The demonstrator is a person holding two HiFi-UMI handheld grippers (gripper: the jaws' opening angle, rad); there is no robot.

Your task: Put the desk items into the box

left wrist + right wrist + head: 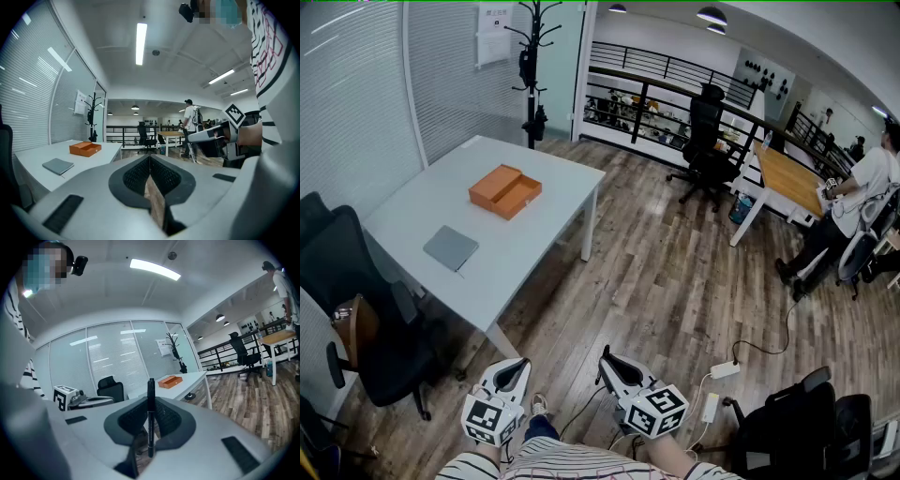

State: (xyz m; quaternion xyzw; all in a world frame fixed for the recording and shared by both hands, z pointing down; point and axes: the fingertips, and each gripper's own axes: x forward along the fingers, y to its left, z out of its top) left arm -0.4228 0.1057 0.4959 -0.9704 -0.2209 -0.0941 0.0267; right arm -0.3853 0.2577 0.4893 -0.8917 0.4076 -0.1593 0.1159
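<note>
An open orange box and a flat grey notebook lie on the white table, well ahead of me. Both grippers are held low near my body, above the wooden floor and away from the table. My right gripper is shut on a black pen, which stands upright between its pads. My left gripper is shut with nothing in it, its tips meeting. The left gripper view shows the box, the notebook and the right gripper. The right gripper view shows the box.
Black office chairs stand at the table's left side, and a coat rack behind it. A power strip with cables lies on the floor to my right, near another black chair. A person sits at a wooden desk far right.
</note>
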